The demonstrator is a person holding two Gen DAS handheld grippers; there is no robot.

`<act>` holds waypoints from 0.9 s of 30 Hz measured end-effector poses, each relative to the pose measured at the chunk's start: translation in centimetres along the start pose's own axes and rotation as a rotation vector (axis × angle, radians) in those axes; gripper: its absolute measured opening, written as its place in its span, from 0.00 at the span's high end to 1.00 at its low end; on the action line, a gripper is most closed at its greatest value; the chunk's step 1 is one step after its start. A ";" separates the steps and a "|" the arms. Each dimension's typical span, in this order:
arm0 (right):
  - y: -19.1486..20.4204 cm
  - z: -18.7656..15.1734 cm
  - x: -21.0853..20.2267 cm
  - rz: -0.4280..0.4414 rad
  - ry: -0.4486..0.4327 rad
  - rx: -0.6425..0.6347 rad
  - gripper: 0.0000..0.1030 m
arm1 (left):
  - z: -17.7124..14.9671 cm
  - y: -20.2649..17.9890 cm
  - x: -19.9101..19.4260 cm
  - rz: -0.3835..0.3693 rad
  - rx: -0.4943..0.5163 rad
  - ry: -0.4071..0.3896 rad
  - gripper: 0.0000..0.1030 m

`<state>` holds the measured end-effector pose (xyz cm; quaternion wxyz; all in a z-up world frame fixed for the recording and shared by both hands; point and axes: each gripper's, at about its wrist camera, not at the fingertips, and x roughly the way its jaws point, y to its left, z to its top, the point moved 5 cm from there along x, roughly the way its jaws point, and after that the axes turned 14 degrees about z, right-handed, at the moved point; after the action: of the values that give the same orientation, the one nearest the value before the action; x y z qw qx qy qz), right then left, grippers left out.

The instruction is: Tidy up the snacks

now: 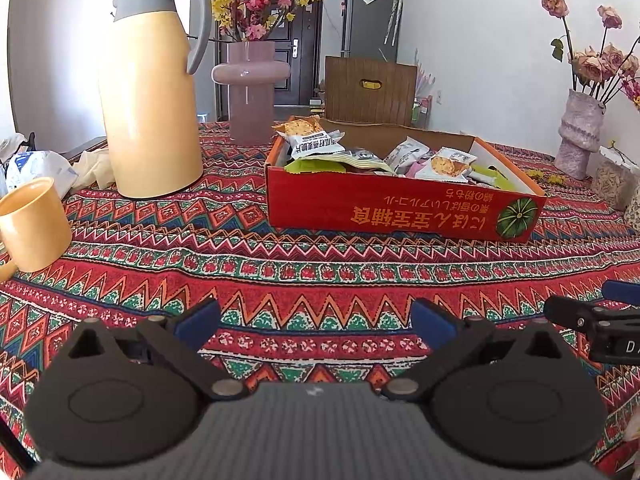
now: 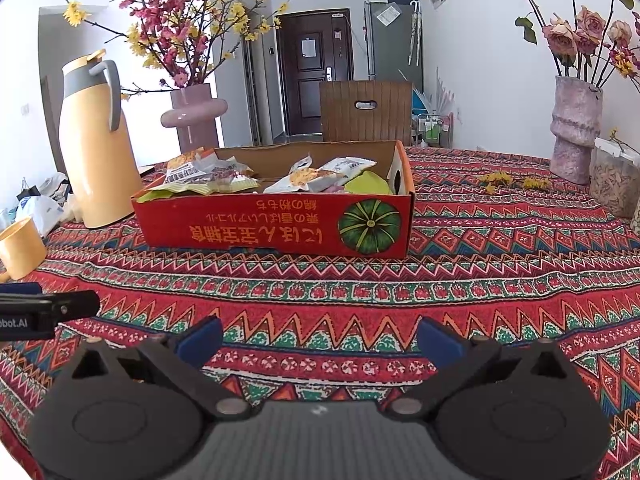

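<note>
The snacks (image 2: 304, 178) are seen piled loosely in the red box (image 2: 276, 226), which sits on the tabletop (image 2: 500, 280) near its middle. One packet (image 1: 310, 136) is propped high at the box's left end, partly over the rim; the others lie lower inside. No loose packet can be seen on the cloth around the box.

Both tools are held low over the tabletop, in front of the box and well apart from it. The left tool (image 1: 314, 322) is spread wide with nothing between its pads, and the right tool (image 2: 320, 340) is likewise wide and empty. Each is glimpsed at the edge of the other's view.

The sorting appears close to finished or not yet begun; which cannot be judged. If a packet is to be handled, the propped one would best be approached from above and pinched by its crimped edge, so the thin wrapper is not crushed and neighbours are not dragged along. The box wall should be cleared before any sideways move.

Left of the box stand a jug (image 1: 150, 92) and a mug (image 1: 32, 226); behind it a vase (image 1: 251, 88).

The box floor and lower packets are hidden by the near wall. The print on the wrappers is too small to read.
</note>
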<state>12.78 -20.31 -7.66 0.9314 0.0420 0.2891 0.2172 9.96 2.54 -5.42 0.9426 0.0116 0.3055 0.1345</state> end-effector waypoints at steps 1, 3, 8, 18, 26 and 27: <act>0.0 0.0 0.0 0.000 0.000 -0.001 0.00 | 0.0 0.0 0.0 0.000 0.000 0.000 0.00; 0.0 0.0 0.0 0.001 0.000 -0.001 0.00 | 0.0 0.0 0.0 0.001 0.002 0.000 0.00; 0.0 0.0 0.0 0.001 0.000 0.000 0.00 | 0.0 0.0 -0.1 0.001 0.001 0.000 0.00; 0.0 0.0 0.0 0.001 0.000 -0.001 0.00 | 0.0 -0.1 -0.2 -0.001 0.002 -0.006 0.00; 0.0 0.0 0.0 0.001 0.001 -0.001 0.00 | -0.1 -0.1 -0.3 -0.002 0.000 -0.008 0.00; 0.0 0.0 0.0 0.001 0.001 -0.001 0.00 | -0.1 0.0 -0.3 -0.003 -0.001 -0.008 0.00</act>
<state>12.77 -20.31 -7.63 0.9312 0.0416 0.2896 0.2176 9.70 2.41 -5.31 0.9440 0.0113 0.3016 0.1332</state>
